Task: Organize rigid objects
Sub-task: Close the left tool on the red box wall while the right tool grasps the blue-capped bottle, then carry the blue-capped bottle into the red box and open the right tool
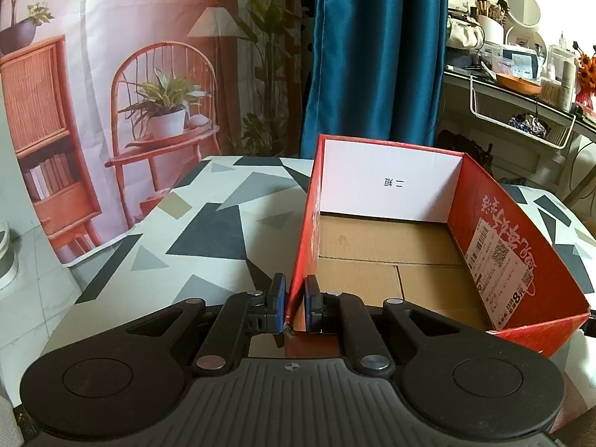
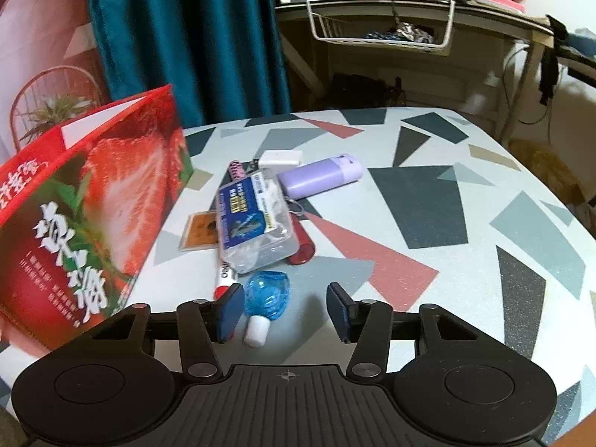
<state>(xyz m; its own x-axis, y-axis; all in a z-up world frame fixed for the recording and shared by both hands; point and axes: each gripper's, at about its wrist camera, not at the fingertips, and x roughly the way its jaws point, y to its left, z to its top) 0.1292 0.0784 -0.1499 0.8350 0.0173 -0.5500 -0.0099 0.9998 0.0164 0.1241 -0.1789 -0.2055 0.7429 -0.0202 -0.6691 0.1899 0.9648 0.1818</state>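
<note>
The left tongs (image 1: pixel 295 303) pinched the empty red box (image 1: pixel 409 231) by its near wall while the right tongs (image 2: pixel 284 314), spread, hovered over the blue bottle (image 2: pixel 265 300) at lower centre, apparently awaiting closure on it.

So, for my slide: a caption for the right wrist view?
Open right tongs reach for a blue bottle beside the red box.
</note>
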